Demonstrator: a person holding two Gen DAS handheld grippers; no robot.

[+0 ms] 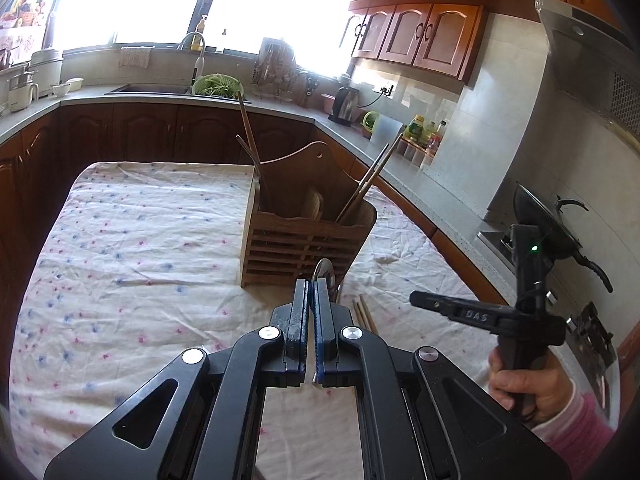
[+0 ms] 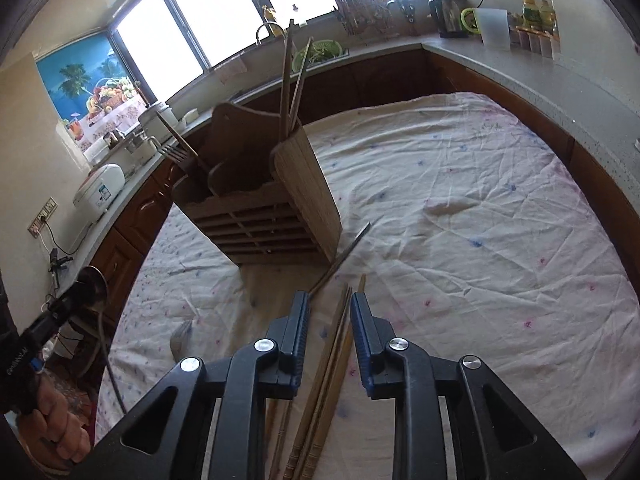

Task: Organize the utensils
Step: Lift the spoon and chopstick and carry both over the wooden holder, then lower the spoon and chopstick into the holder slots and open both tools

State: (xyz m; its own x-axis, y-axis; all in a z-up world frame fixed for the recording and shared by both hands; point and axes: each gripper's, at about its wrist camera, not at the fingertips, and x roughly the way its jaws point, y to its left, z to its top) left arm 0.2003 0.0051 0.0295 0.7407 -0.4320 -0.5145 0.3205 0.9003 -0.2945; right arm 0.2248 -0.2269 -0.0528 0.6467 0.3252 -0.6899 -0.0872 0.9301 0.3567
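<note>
Black left hand-held gripper (image 1: pixel 311 286): jaws closed on a shiny metal spoon (image 1: pixel 323 273), bowl protruding above the pads. Black right hand-held gripper (image 2: pixel 330 304): jaws parted, straddling long wooden chopsticks (image 2: pixel 326 364) lying on the bench; pads not pressing them. Brown slatted wooden utensil holder (image 1: pixel 298 224): upright on the bench, just beyond both grippers, containing chopsticks at either end and a metal fork (image 2: pixel 176 155). Bench (image 1: pixel 132 248): covered by white cloth with small blue and pink flowers. One dark chopstick (image 2: pixel 344 254) lies beside the holder's base.
</note>
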